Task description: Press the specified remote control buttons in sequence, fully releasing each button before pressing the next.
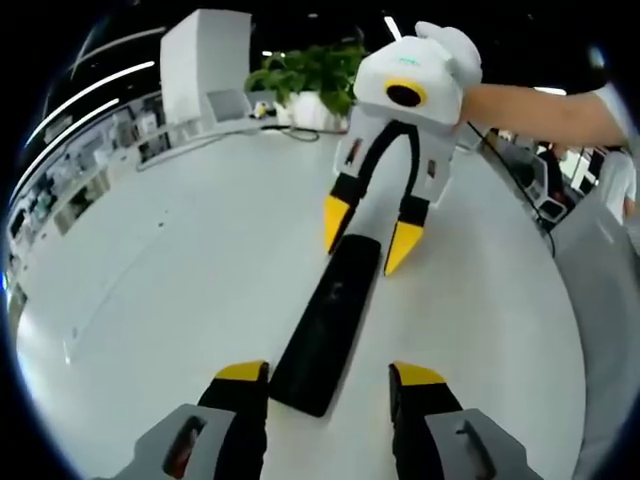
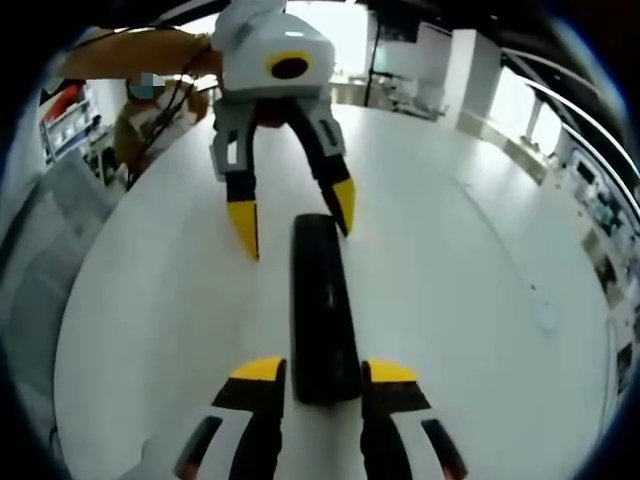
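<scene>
The remote (image 1: 325, 330) is a long black slab lying flat on the white surface (image 1: 160, 290); no brand, label or button lettering is legible on it. Its long axis runs from one set of tongs to the other. The left tongs (image 1: 330, 375) stand wide, one tip on each side of the near end, not gripping. The right tongs (image 2: 325, 372) also stand wide, straddling the opposite end (image 2: 322, 310). A potted plant (image 1: 305, 75) stands at the far edge.
</scene>
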### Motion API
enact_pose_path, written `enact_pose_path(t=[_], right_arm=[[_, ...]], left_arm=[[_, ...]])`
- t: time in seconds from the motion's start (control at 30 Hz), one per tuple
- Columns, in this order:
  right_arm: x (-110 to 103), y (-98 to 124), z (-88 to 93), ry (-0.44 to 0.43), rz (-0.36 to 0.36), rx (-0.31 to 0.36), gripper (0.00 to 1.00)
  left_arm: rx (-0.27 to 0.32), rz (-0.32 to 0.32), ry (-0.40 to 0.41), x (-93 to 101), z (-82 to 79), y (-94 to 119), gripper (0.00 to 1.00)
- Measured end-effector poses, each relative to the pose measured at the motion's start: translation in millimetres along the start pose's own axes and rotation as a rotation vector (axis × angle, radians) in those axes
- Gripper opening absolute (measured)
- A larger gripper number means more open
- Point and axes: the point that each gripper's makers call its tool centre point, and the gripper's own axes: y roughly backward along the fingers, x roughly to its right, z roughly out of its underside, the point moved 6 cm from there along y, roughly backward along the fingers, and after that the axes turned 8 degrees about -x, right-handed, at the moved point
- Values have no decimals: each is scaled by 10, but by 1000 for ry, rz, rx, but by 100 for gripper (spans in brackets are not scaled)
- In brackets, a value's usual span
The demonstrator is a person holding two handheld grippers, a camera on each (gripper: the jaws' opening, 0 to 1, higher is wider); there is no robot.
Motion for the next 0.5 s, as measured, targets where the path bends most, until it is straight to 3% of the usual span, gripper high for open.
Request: enact_pose_path(t=[0.4, 0.5], right_arm=[[7, -4, 5, 3, -6, -11, 22], [11, -3, 6, 8, -4, -14, 22]], left_arm=[[-32, -13, -46, -30, -10, -10, 40], [-44, -1, -65, -35, -18, -7, 34]])
